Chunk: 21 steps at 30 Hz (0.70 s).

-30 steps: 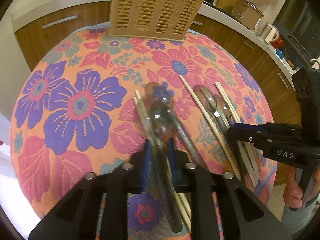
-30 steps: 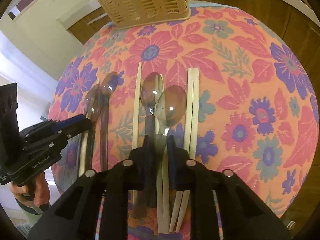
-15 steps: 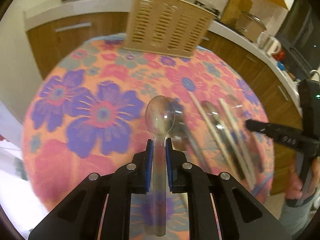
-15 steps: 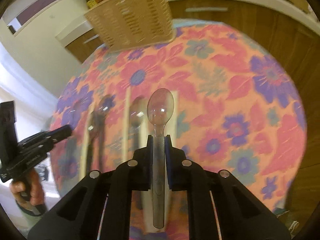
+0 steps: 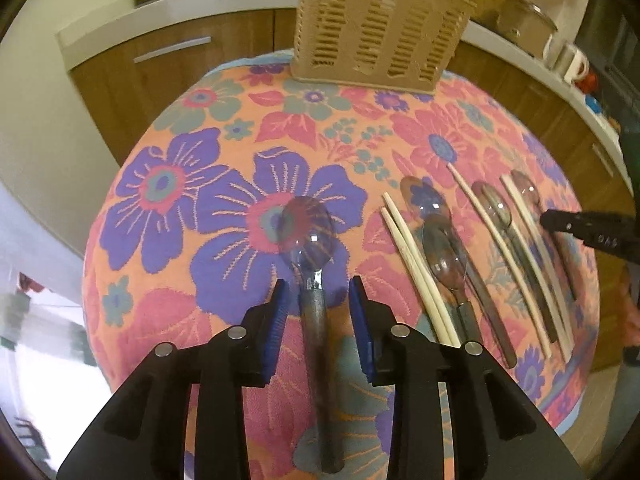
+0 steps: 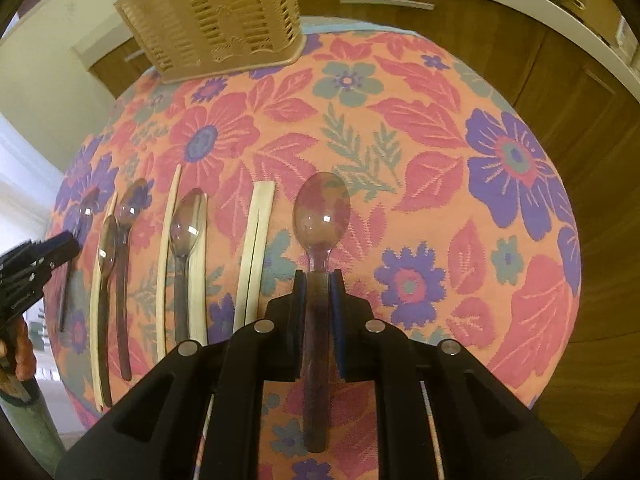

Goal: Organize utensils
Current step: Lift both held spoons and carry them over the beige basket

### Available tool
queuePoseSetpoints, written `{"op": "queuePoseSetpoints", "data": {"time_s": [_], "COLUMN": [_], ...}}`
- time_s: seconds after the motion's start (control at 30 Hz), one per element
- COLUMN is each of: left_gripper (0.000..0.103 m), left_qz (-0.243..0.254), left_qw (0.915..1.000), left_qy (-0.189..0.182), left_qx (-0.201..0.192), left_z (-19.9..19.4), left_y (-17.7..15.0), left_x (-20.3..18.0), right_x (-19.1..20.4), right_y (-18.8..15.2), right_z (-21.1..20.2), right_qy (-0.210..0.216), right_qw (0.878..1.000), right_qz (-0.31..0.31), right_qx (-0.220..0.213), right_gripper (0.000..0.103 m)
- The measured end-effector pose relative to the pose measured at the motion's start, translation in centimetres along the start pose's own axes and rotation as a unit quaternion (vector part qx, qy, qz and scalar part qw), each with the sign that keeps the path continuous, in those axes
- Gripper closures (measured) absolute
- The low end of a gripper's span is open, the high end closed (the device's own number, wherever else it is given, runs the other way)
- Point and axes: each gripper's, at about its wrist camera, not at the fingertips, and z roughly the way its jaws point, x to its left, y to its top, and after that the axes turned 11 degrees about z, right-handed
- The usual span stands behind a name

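The left claw [image 5: 316,300] was opening, its pads clear of the spoon [image 5: 308,236] lying between them on the table [image 5: 160,184], apparently to separate it from the chopsticks [image 5: 412,268]. The right claw [image 6: 318,304] stayed clamped on another spoon's handle [image 6: 316,320], probably bound for the basket [image 6: 216,12].

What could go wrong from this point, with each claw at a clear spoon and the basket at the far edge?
1. The left claw is opening; its spoon sits loose between the pads and could roll on the flowered cloth.
2. The right claw pinches its spoon by the thin handle, so it might pivot on the way to the basket.
3. Both sweep near the chopsticks and could scatter them.
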Motion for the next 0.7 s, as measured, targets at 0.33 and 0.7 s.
{"op": "queuePoseSetpoints", "data": {"time_s": [0.33, 0.7], "left_gripper": [0.093, 0.093], "left_qz": [0.05, 0.001], "left_qw": [0.9974, 0.9881], "left_qy": [0.034, -0.014], "left_qx": [0.04, -0.153], "left_z": [1.1, -6.9], "left_y": [2.0, 6.9], "left_x": [-1.0, 0.3], "right_x": [-0.5, 2.3], "right_y": [2.3, 4.9], "right_z": [0.8, -6.9], "right_qy": [0.018, 0.088], "right_qw": [0.997, 0.991], "right_qz": [-0.002, -0.057], "right_qx": [0.072, -0.088], "right_gripper": [0.093, 0.094]}}
